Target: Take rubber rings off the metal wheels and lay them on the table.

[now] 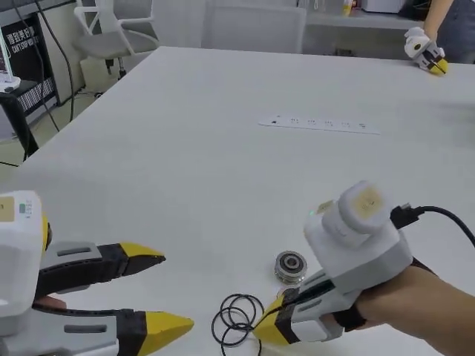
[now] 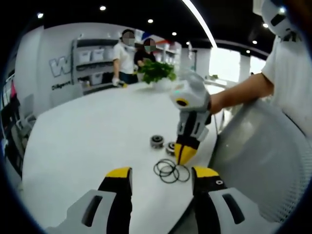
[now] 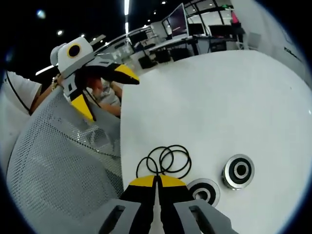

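The left tongs (image 1: pixel 167 289) lie low on the person's left, jaws spread wide, yellow tips pointing right; in the left gripper view the left tongs (image 2: pixel 163 174) show a broad gap between the two tips; in the right gripper view they hang raised and splayed, one tip higher than the other. The right tongs (image 1: pixel 265 331) have their jaws pressed together with nothing seen between them, tips angled down and to the left; the right hand (image 1: pixel 390 300) grips their body from behind; the bare forearm (image 1: pixel 445 326) runs off toward the lower right.
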